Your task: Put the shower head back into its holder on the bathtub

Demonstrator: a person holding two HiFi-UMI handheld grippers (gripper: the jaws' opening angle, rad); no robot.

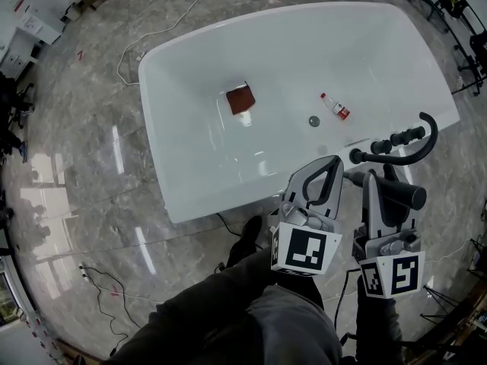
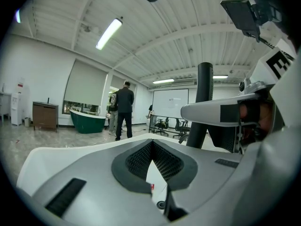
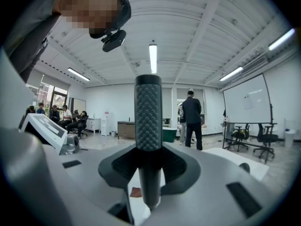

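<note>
Beside bathtub (image 1: 304, 52), level right tongs (image 3: 149, 166) tight on shower head (image 3: 148, 112), left tongs (image 2: 151, 144) together.

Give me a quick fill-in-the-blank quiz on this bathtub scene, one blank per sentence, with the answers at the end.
1. The right gripper is clamped on the shower head, while the left gripper holds ___.
2. The bottle lies ___ the bathtub.
3. The faucet on the rim is coloured ___.

Missing words: nothing; inside; black.
</note>
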